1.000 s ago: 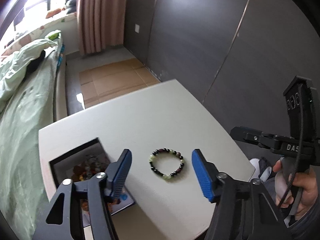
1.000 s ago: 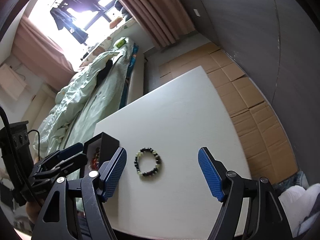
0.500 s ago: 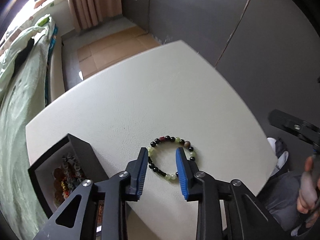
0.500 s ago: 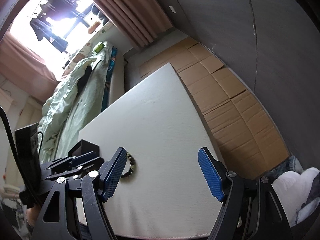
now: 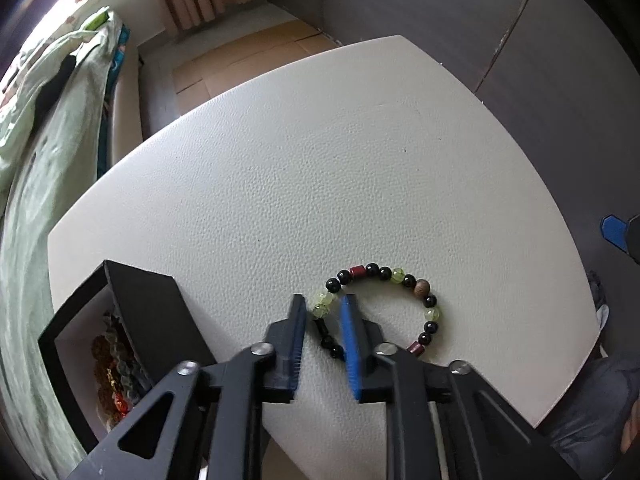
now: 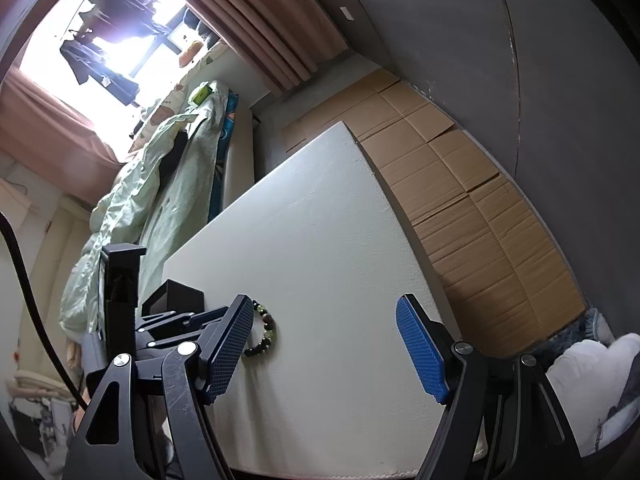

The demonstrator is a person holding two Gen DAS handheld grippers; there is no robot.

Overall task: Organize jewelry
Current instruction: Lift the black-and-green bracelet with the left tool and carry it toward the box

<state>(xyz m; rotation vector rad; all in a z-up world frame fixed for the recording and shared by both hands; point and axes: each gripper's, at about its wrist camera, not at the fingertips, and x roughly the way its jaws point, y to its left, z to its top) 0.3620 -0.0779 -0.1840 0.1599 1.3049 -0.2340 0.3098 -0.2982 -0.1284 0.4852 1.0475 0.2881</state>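
Left wrist: my left gripper (image 5: 324, 312) points down at the white table (image 5: 320, 160), jaws closing around the left arc of the bead bracelet (image 5: 404, 280), not yet clamped. Black jewelry box (image 5: 152, 316) sits just left.
Right wrist: my right gripper (image 6: 324, 346) hangs wide, empty, over the table; bracelet beside its left finger.

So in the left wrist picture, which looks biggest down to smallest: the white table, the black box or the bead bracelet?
1. White table, filling most of the view.
2. Black box, open, with jewelry inside; it sits close to the camera, which may enlarge it.
3. Bead bracelet, clearly smallest.
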